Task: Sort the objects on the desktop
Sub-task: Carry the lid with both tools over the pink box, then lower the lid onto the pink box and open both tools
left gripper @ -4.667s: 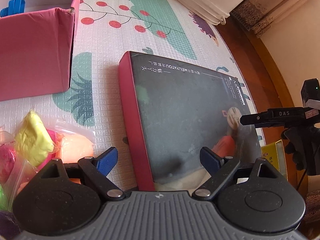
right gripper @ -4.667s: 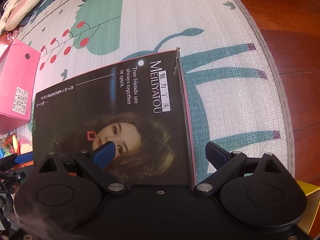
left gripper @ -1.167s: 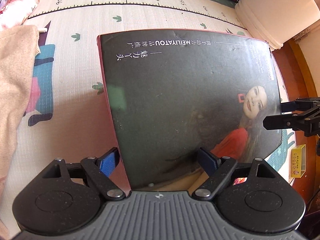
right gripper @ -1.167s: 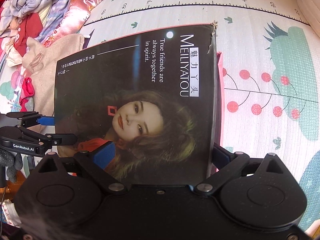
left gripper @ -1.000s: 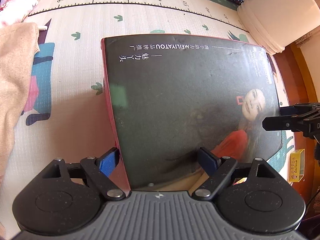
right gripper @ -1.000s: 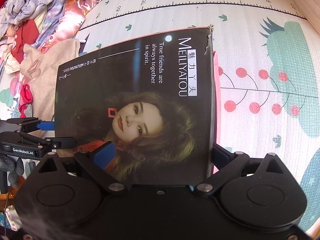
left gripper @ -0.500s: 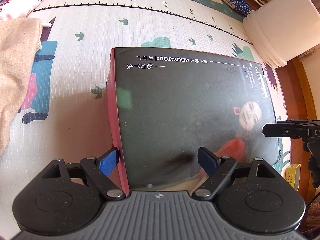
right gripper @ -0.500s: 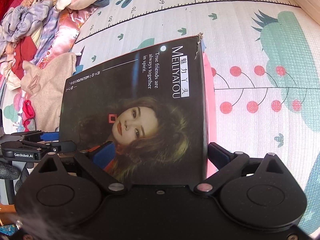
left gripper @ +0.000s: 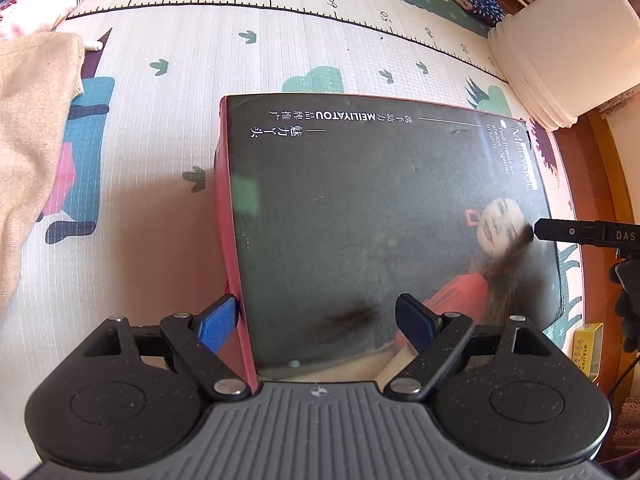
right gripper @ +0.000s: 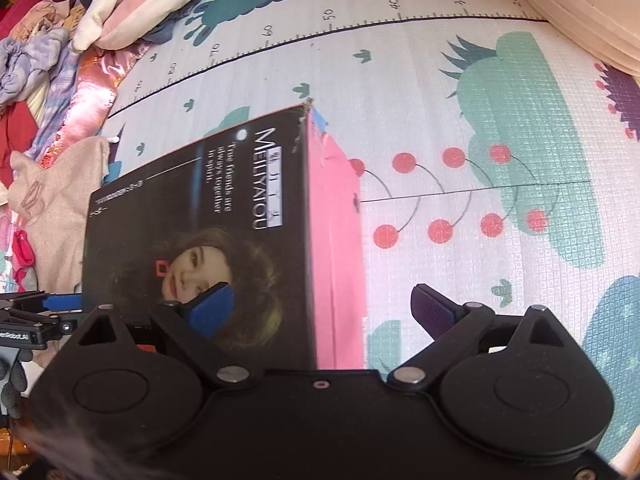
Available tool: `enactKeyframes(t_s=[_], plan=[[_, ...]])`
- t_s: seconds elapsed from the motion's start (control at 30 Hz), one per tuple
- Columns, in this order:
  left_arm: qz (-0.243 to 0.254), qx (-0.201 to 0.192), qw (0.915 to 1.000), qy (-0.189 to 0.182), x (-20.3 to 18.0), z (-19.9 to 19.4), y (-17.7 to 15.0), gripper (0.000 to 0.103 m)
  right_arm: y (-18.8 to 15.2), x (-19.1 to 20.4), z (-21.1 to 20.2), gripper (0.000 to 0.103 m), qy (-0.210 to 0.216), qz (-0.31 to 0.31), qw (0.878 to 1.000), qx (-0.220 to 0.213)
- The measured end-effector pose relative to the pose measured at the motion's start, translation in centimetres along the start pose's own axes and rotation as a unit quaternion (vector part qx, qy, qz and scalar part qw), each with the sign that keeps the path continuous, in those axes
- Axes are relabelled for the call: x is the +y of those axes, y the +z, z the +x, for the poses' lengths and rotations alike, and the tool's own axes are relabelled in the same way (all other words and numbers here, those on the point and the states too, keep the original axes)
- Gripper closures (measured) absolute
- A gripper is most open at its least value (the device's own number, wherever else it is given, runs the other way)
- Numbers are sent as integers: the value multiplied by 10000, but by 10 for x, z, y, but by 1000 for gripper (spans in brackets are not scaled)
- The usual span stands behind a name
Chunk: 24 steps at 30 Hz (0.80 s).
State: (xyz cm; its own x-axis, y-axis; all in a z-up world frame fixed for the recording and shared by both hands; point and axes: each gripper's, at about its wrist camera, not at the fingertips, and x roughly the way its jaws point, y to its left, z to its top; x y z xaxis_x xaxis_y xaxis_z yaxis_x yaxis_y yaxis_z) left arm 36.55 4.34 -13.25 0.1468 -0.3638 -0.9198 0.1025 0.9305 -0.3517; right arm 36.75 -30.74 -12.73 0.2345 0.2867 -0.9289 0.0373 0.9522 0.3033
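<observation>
the box (left gripper: 384, 216) is a big flat carton with a glossy black top printed with white lettering and a woman's portrait, and pink side walls; one top corner is frayed. it lies flat on the play mat (left gripper: 168, 128), filling the middle of the left wrist view, with a beige cloth (left gripper: 28, 128) at 9 o'clock and a white tub (left gripper: 568, 40) at 2 o'clock. the left gripper (left gripper: 316, 320) straddles the box's near left corner, one pad against the pink edge, the other over the top; whether it clamps i cannot tell. the right gripper (right gripper: 324, 308) is narrowing, the box's pink side (right gripper: 336, 240) between its pads, the right pad clear of it.
</observation>
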Motion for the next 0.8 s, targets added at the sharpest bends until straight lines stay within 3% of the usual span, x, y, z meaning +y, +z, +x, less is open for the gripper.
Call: enactKeyframes(t_s=[0.2,0.37,0.53,0.63,0.8], plan=[[119,105,9999,-40,-3,1,-1,17,1,-19,2,7,289,506,9983,-49],[235,339,9987,-313,-7,2,-4,17,-11,-31,22,8,1291,1128,9841,468],[169,447,9983,-343,0,-1,-1,15,-21,-40,25,8,1750,1558,9700,647],[77,479,9978,-446,4,-3,2,15,-22,-42,22,9,1688,1578,9710,612],[71,404,9988,-252,4,-7,4,15,-14,-53,10,9,1243,1604,9790,203]])
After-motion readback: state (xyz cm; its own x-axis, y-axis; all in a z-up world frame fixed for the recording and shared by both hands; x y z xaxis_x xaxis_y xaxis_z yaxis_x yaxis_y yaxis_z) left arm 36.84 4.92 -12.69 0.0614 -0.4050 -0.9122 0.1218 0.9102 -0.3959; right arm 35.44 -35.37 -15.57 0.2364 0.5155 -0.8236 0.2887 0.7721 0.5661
